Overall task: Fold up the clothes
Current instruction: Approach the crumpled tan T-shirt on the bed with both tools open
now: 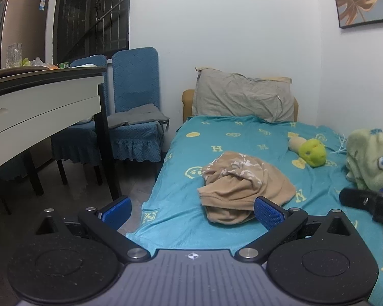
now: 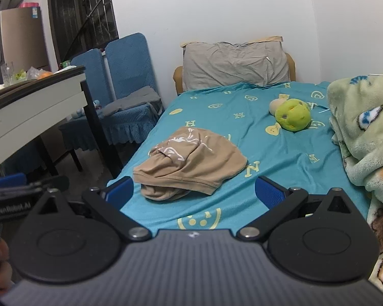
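Nearby, plush toy [image 2: 293, 114] beside garment [image 2: 189, 163].

bed near edge: bare teal sheet [image 2: 280, 153] btwn both open grippers & the tan garment [image 2: 191, 163]; approach unobstructed.
R side: blocked by green fleece blanket [image 2: 365, 132].
far side: plush toy [image 2: 292, 114], pillow [image 2: 232, 63].
L side: floor gap bounded by table leg [image 1: 107, 148], chairs [image 1: 135, 107].

Home bedroom: bed [image 2: 280, 148], pillow [image 2: 232, 63], covered chairs [image 2: 130, 76], table [image 2: 33, 112].
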The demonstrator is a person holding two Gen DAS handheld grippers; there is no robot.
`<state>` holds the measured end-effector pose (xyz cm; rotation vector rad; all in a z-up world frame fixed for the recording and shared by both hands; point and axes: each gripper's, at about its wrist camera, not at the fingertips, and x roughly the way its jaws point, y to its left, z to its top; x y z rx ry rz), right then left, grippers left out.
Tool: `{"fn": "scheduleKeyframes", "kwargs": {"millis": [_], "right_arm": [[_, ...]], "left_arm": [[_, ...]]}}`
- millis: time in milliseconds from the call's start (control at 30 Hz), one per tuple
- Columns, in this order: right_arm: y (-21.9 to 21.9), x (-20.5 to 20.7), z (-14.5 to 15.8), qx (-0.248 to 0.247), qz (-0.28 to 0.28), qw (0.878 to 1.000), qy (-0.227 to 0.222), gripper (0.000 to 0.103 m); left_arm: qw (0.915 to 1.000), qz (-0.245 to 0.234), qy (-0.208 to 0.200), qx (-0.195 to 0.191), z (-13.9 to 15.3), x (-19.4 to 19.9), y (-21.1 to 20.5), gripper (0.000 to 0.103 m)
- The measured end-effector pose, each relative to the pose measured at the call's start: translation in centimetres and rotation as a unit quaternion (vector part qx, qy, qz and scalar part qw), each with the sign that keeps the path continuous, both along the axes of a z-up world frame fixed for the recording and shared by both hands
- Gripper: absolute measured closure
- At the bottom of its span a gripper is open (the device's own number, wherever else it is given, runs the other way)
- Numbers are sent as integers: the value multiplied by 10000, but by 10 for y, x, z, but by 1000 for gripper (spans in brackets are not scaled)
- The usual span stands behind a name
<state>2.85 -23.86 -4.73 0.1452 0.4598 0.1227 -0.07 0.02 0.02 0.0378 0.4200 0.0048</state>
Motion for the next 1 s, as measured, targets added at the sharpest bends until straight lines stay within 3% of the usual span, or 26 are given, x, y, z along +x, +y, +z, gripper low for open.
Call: {"fn": "scheduleKeyframes", "kwargs": {"millis": [100, 233, 1000], "right_arm": [[5, -1, 0, -80, -8, 10000, -19, 0], [-3, -5, 2, 202, -52, 9997, -110, 0], [3, -13, 5, -85, -116, 9995, -296, 0]], "left_arm": [[10000, -42, 8, -30, 1, -2, 1, 0], [9999, -97, 18, -69, 1, -6, 2, 0], [9999, 67, -57, -72, -1, -12, 8, 0]]}}
